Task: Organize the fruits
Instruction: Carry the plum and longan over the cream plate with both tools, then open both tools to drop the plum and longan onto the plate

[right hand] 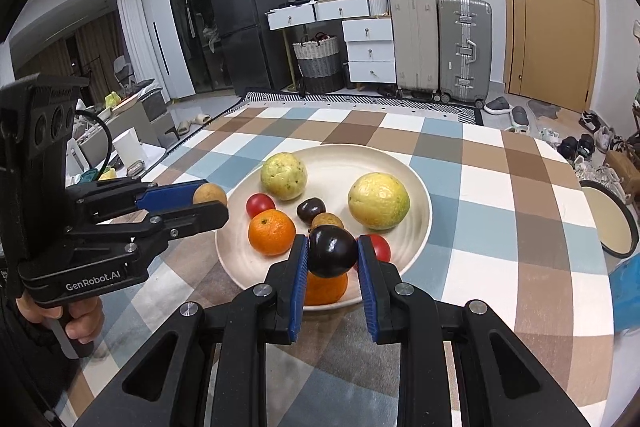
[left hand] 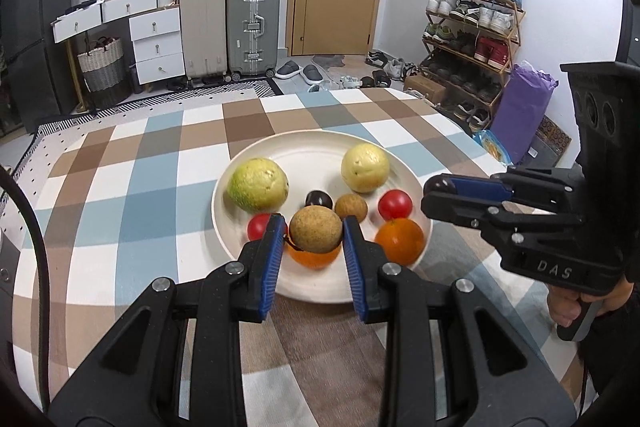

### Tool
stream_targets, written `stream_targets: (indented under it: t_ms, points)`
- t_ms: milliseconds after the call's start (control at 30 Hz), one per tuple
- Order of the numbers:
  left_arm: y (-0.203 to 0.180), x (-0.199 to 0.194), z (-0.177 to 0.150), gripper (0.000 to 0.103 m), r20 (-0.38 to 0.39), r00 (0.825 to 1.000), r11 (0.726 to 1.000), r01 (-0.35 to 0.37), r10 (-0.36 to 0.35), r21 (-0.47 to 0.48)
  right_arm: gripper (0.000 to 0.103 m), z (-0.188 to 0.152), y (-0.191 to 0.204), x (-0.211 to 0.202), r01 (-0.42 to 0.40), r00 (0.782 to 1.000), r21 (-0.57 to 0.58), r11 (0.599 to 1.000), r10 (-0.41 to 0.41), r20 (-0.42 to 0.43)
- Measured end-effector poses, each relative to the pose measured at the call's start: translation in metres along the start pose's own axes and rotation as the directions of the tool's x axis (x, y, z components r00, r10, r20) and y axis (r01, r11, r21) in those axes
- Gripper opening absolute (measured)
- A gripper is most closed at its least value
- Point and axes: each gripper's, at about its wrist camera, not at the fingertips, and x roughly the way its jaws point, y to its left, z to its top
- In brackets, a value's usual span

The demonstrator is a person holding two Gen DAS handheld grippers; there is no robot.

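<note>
A white plate [left hand: 316, 159] [right hand: 344, 163] sits on the checked tablecloth. It holds two yellow-green fruits [left hand: 258, 183] [left hand: 365, 167], two red tomatoes [left hand: 395, 205], two oranges [left hand: 399, 241], a small brown fruit [left hand: 351, 207] and a dark one [left hand: 319, 199]. My left gripper [left hand: 313, 223] [right hand: 216, 203] is shut on a brown round fruit [left hand: 316, 237] [right hand: 209, 194], held above the plate's near side. My right gripper [right hand: 333, 243] [left hand: 434, 194] is shut on a dark plum-like fruit [right hand: 332, 255] [left hand: 438, 183], hovering over the plate's near right rim.
A second round dish [right hand: 612, 223] lies at the table's right edge, with a blue object [right hand: 628, 287] beside it. The tablecloth [left hand: 140, 187] reaches to the table's far edge. Suitcases, drawers and a shoe rack stand beyond it.
</note>
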Motion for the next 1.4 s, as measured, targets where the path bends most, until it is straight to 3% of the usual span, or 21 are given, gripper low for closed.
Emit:
stream_targets:
  t_ms: [1033, 1100, 1267, 1333, 1400]
  points:
    - [0.004, 0.057, 0.019, 0.027, -0.048, 0.999, 1.0, -0.016, 0.016, 0.013, 0.026, 0.017, -0.003, 0.04, 0.019, 0.998, -0.022, 1.0, -0.02, -0.058]
    - [0.005, 0.057, 0.02, 0.027, -0.057, 0.998, 1.0, -0.002, 0.002, -0.001, 0.037, 0.017, -0.004, 0.037, 0.025, 0.999, -0.019, 1.0, -0.026, -0.048]
    - [0.007, 0.043, 0.02, 0.031, -0.033, 0.999, 1.0, -0.016, 0.016, -0.006, 0.051, 0.016, -0.007, 0.023, 0.035, 0.999, -0.012, 0.999, -0.035, -0.01]
    - [0.008, 0.036, 0.02, 0.044, -0.022, 1.0, 1.0, -0.019, 0.019, -0.011, 0.059, 0.015, -0.009, 0.017, 0.045, 0.999, -0.006, 0.999, -0.045, 0.003]
    - [0.01, 0.026, 0.018, 0.059, 0.005, 0.999, 0.999, -0.034, 0.035, -0.014, 0.08, 0.013, -0.011, 0.011, 0.044, 0.999, 0.011, 0.999, -0.044, 0.023]
